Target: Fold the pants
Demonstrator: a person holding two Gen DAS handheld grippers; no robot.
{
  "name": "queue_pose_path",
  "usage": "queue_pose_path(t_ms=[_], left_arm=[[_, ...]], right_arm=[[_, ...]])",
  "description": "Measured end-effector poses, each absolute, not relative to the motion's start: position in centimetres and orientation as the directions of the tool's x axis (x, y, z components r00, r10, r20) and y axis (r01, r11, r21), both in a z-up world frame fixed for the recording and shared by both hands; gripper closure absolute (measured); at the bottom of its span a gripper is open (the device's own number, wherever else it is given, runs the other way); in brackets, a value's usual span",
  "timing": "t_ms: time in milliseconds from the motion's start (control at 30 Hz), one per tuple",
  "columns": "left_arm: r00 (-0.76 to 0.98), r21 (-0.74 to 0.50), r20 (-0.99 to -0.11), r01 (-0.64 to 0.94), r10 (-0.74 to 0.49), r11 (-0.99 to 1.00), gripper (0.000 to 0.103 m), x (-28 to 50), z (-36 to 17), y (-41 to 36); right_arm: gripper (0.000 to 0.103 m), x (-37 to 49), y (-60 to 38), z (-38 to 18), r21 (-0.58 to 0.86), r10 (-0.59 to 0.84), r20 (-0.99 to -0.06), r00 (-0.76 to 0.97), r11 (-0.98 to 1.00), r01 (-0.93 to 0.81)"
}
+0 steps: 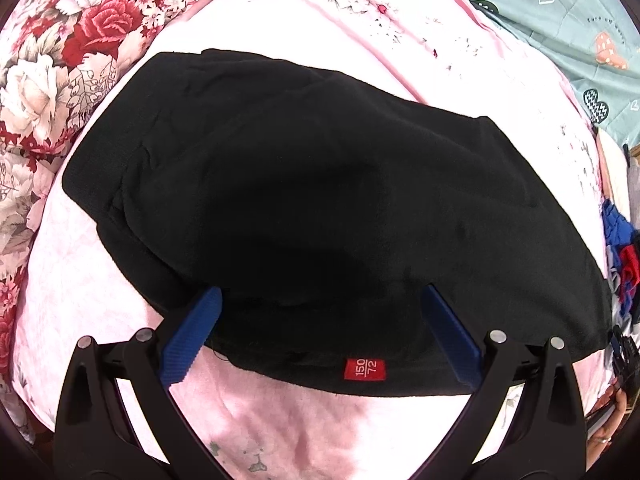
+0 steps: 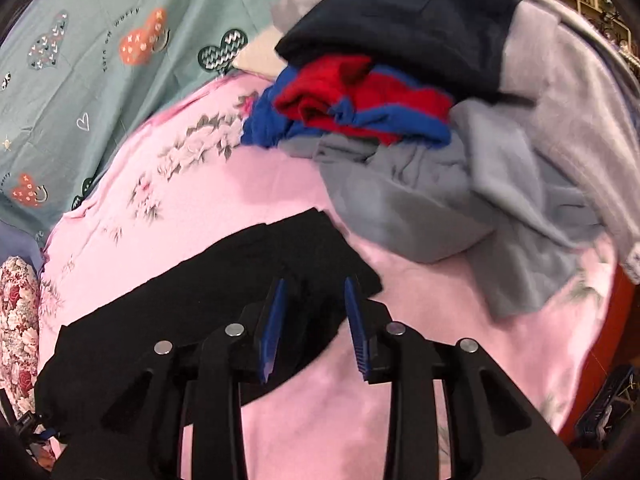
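Note:
Folded black pants (image 1: pixel 304 184) lie flat on a pink sheet (image 1: pixel 280 420), a red size label (image 1: pixel 365 369) on their near edge. My left gripper (image 1: pixel 323 292) hovers over that near edge with its jaws wide open and both blue pads (image 1: pixel 192 336) clear of the cloth. In the right wrist view the black pants (image 2: pixel 192 304) stretch to the lower left. My right gripper (image 2: pixel 315 282) is above their right corner, open by a narrow gap, and its blue pads (image 2: pixel 355 320) pinch nothing.
A heap of grey, red, blue and dark clothes (image 2: pixel 420 120) lies just beyond the pants' right end. A teal quilt with hearts (image 2: pixel 100 60) covers the far side. A floral blanket (image 1: pixel 60 60) bunches at the left. A hand (image 1: pixel 612 432) shows at the lower right.

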State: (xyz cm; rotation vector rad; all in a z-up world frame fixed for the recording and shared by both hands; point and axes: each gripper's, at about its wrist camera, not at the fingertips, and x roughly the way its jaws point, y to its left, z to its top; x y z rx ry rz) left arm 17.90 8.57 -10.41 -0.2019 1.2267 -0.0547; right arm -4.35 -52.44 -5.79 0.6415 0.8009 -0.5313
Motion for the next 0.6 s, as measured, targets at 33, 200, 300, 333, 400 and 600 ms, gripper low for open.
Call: queue_pose_path(t_ms=[33, 200, 300, 333, 400, 600], left_arm=[[0.339, -0.178, -0.929, -0.064, -0.146, 0.982, 0.002, 17.9, -10.4, 8.5], [0.342, -0.174, -0.928, -0.055, -0.145, 0.983, 0.002, 17.4, -10.0, 8.5], [0.356, -0.164, -0.924, -0.045, -0.138, 0.985, 0.002, 16.7, -9.4, 8.5], [0.356, -0.166, -0.924, -0.038, -0.142, 0.985, 0.002, 16.4, -9.3, 8.4], [0.353, -0.179, -0.923, -0.032, -0.157, 0.983, 0.002, 15.7, -9.1, 8.8], [0.381, -0.286, -0.898, -0.126, -0.220, 0.950, 0.002, 13.9, -7.2, 12.8]], right_arm=[[0.071, -3.8, -52.8, -6.8, 0.320, -0.171, -0.801, 0.573, 0.687, 0.653], [0.074, -2.3, -52.3, -7.2, 0.176, -0.269, -0.837, 0.477, 0.693, 0.699], [0.072, -1.4, -49.5, -4.7, 0.137, -0.310, -0.797, 0.518, 0.743, 0.655], [0.072, -1.2, -48.3, -4.0, 0.147, -0.290, -0.781, 0.553, 0.775, 0.615], [0.071, -0.1, -45.9, -3.0, 0.163, -0.240, -0.757, 0.608, 0.831, 0.532], [0.067, 3.0, -40.8, -2.7, 0.252, -0.069, -0.734, 0.676, 0.897, 0.365]])
